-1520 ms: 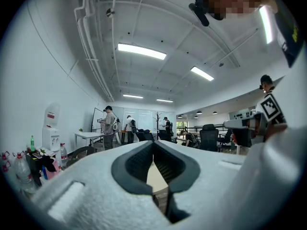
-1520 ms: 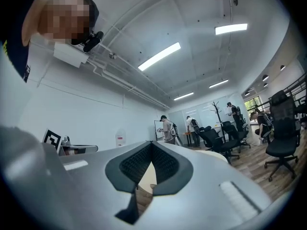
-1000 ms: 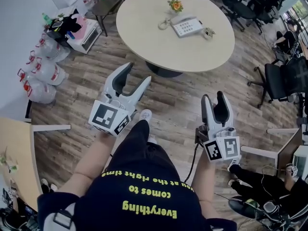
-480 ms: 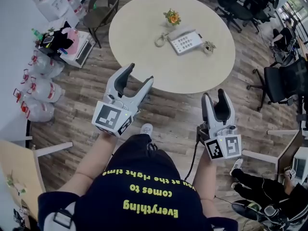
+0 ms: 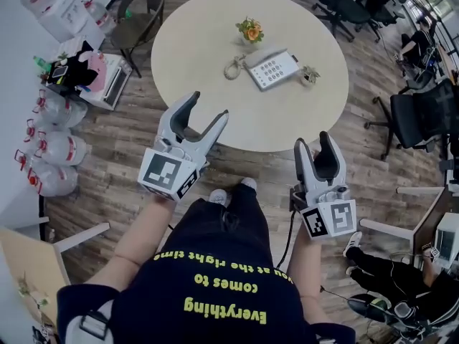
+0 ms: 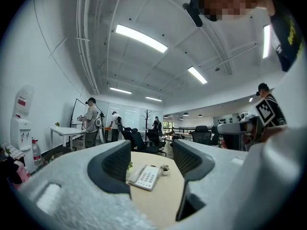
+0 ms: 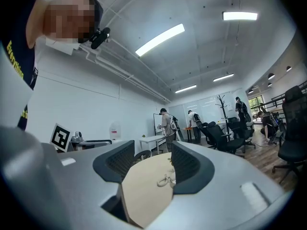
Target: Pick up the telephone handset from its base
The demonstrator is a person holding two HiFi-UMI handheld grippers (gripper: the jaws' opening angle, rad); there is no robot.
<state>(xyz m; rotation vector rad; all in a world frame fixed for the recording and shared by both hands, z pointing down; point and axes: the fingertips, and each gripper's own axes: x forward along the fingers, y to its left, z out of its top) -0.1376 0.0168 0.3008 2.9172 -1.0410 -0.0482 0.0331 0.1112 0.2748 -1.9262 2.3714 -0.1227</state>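
A white telephone (image 5: 271,69) lies on the round beige table (image 5: 208,41), its handset (image 5: 256,57) resting on the base and a coiled cord (image 5: 231,67) to its left. Both grippers are held level in front of the person, short of the table. My left gripper (image 5: 206,110) is open wide and empty, its tips over the table's near edge. My right gripper (image 5: 313,143) is open and empty, just off the edge. The left gripper view frames the telephone (image 6: 145,176) between the jaws. In the right gripper view the cord (image 7: 165,181) shows between them.
An orange flower pot (image 5: 249,31) and a small plant (image 5: 310,74) flank the phone. Black office chairs (image 5: 419,117) stand to the right, another chair (image 5: 140,9) at the far left. Water bottles (image 5: 54,149) and a white box (image 5: 104,84) line the left wall. People stand far off (image 6: 91,123).
The person has walked toward the table. Table and phone sit lower and nearer in the head view, and both grippers have come up to its near edge, still empty.
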